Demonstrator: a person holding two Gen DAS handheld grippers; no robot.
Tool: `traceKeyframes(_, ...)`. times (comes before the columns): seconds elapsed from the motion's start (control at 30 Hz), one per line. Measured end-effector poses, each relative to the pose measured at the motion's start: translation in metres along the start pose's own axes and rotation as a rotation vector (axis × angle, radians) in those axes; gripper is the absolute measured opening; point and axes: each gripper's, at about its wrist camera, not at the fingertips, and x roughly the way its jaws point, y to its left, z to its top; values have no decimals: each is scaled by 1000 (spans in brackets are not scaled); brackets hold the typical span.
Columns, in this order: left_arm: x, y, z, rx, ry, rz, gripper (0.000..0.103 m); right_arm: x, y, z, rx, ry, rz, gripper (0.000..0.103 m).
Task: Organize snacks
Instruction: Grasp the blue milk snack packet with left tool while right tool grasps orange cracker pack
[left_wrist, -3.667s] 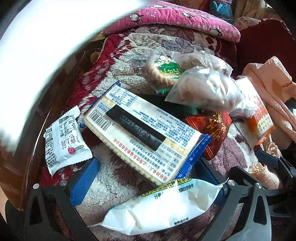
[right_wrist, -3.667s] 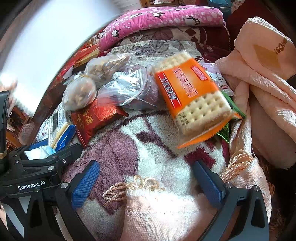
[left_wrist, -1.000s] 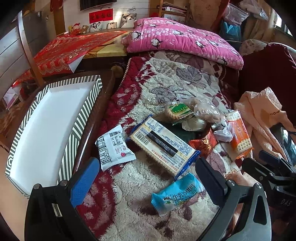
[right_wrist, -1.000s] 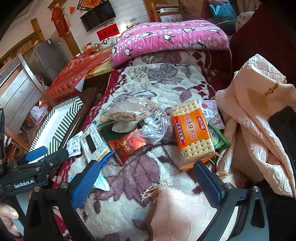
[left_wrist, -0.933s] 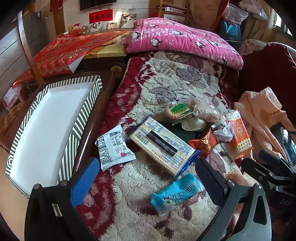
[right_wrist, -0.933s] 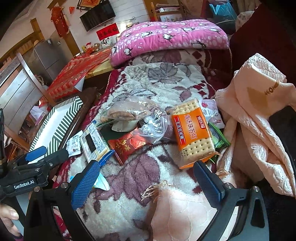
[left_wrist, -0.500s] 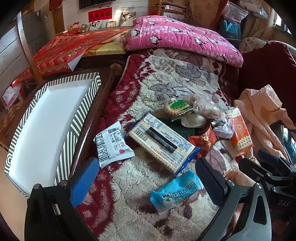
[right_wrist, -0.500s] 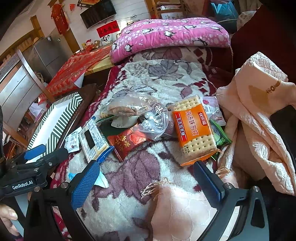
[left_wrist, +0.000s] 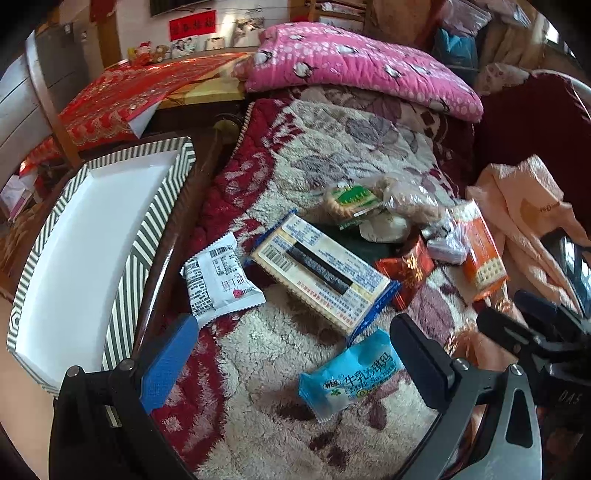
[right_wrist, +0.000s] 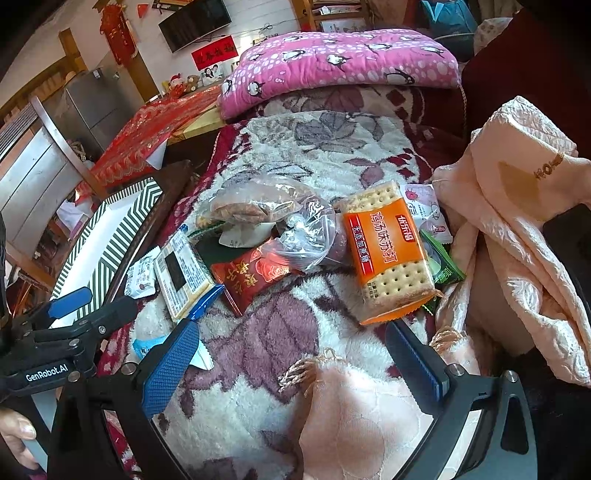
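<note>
Snacks lie scattered on a plush floral blanket (left_wrist: 280, 373). In the left wrist view: a light blue milk-cracker packet (left_wrist: 349, 374), a long cracker pack with a barcode (left_wrist: 319, 273), a small white packet (left_wrist: 218, 278), a red packet (left_wrist: 406, 269) and an orange cracker pack (left_wrist: 480, 247). A striped tray with a white inside (left_wrist: 85, 251) sits to the left. My left gripper (left_wrist: 291, 363) is open and empty above the blue packet. In the right wrist view my right gripper (right_wrist: 291, 365) is open and empty, short of the orange cracker pack (right_wrist: 388, 251) and red packet (right_wrist: 255, 277).
Clear bags of nuts (right_wrist: 258, 206) and a green packet (right_wrist: 443, 269) lie in the pile. A peach towel (right_wrist: 517, 229) is bunched on the right. A pink penguin quilt (left_wrist: 354, 66) lies at the far end. A dark wooden rail (left_wrist: 166, 251) separates tray and blanket.
Both grippers have pulled well back and up from the pile since 3.7 s ago. Over the last second they eased slightly forward. The snacks have not moved.
</note>
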Motion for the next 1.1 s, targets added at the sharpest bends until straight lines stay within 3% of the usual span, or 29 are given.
traceKeyframes(0.27, 7, 3, -15, 128, 37, -82, 103, 0, -6, 1, 18, 0, 0, 102)
traceKeyframes(0.47, 15, -19, -23, 230, 75, -156, 103, 3, -6, 0, 12, 13, 0, 102)
traceKeyframes(0.63, 25, -34, -29, 310, 108, -167, 101, -3, -10, 4, 11, 2, -22, 102)
traceKeyframes(0.67, 27, -35, -30, 317, 119, -167, 98, -4, -13, 5, 13, 1, -33, 102)
traceKeyframes(0.7, 30, -36, -31, 323, 131, -165, 84, -5, -16, 7, 15, 0, -44, 102)
traceKeyframes(0.73, 33, -37, -32, 322, 148, -166, 60, -6, -19, 8, 19, 1, -52, 102)
traceKeyframes(0.77, 37, -37, -32, 312, 166, -166, 49, -6, -22, 9, 24, 2, -60, 102)
traceKeyframes(0.83, 45, -34, -32, 274, 202, -197, 44, -5, -29, 11, 37, 15, -70, 102)
traceKeyframes(1.1, 38, -31, -33, 248, 182, -233, 40, 13, -53, 31, -6, 56, -158, 102)
